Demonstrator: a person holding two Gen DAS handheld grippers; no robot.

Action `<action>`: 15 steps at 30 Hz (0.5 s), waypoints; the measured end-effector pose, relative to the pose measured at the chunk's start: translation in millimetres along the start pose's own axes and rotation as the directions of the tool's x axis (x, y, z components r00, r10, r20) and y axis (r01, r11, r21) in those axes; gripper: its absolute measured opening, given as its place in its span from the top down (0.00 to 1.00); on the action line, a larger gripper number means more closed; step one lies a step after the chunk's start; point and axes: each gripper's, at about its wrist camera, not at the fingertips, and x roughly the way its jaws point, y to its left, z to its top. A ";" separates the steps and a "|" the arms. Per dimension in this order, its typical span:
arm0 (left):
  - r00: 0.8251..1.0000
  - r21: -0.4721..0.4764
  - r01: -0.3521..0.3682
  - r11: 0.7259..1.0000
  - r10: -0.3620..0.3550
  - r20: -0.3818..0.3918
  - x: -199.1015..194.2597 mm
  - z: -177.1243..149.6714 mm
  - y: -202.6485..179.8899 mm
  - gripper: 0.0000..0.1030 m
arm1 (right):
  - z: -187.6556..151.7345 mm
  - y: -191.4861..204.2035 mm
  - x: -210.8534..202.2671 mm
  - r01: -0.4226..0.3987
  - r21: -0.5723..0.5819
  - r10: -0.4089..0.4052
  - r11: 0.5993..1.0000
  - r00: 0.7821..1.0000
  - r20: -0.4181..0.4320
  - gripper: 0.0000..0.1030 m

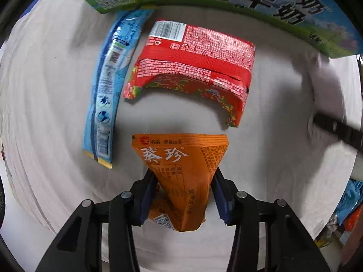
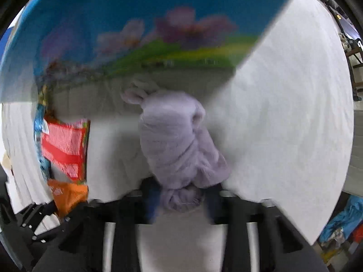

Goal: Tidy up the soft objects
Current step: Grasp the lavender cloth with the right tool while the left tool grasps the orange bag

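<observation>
My left gripper (image 1: pixel 184 179) is shut on an orange snack packet (image 1: pixel 181 172), held just above the white cloth. Beyond it lie a red snack packet (image 1: pixel 195 68) and a long blue packet (image 1: pixel 111 86), side by side. My right gripper (image 2: pixel 181 195) is shut on a lilac plush toy (image 2: pixel 177 140), seen blurred, in front of the milk carton. The red packet (image 2: pixel 65 149), the blue packet (image 2: pixel 39 122) and the orange packet (image 2: pixel 68 195) show at the left of the right wrist view, with the left gripper's frame below them.
A large blue and green milk carton (image 1: pixel 249 2) stands along the far edge; it fills the top of the right wrist view (image 2: pixel 136 22). A white cloth (image 1: pixel 45 90) covers the table. A dark bar (image 1: pixel 340 131) shows at the right. Clutter (image 2: pixel 344 222) lies off the table's right edge.
</observation>
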 end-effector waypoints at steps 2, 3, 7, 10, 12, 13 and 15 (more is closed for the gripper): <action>1.000 -0.005 0.018 1.000 -0.017 0.008 -7.0 -6.1 -2.9 0.57 | -22.8 -5.2 -4.1 -0.011 0.008 0.011 1.000 1.000 -0.019 0.73; 1.000 -0.007 0.024 1.000 -0.024 0.010 -8.8 -10.6 -3.3 0.57 | -34.7 -8.7 -5.5 -0.019 0.020 0.020 1.000 0.999 -0.034 0.73; 0.999 0.000 0.045 0.999 -0.045 -0.005 -4.6 -23.4 -15.5 0.57 | -67.6 -23.6 -4.1 -0.046 0.063 0.050 0.997 0.996 -0.068 0.64; 0.999 0.000 0.046 0.999 -0.046 -0.017 4.5 -30.8 -25.9 0.57 | -73.0 -37.3 -6.1 -0.063 0.086 0.065 0.994 0.997 -0.028 0.29; 0.999 0.004 0.048 0.999 -0.048 -0.019 7.7 -32.3 -35.8 0.57 | -74.8 -38.6 -9.0 -0.043 0.079 0.044 0.996 0.999 0.000 0.29; 0.999 0.010 0.044 0.999 -0.044 -0.017 11.0 -31.7 -35.1 0.57 | -63.2 -34.2 -11.9 -0.030 0.068 0.029 0.997 1.000 0.006 0.29; 0.999 0.014 0.041 0.999 -0.041 -0.013 10.1 -29.9 -41.3 0.57 | -53.8 -36.0 -9.8 -0.038 0.064 0.038 0.997 0.999 -0.003 0.29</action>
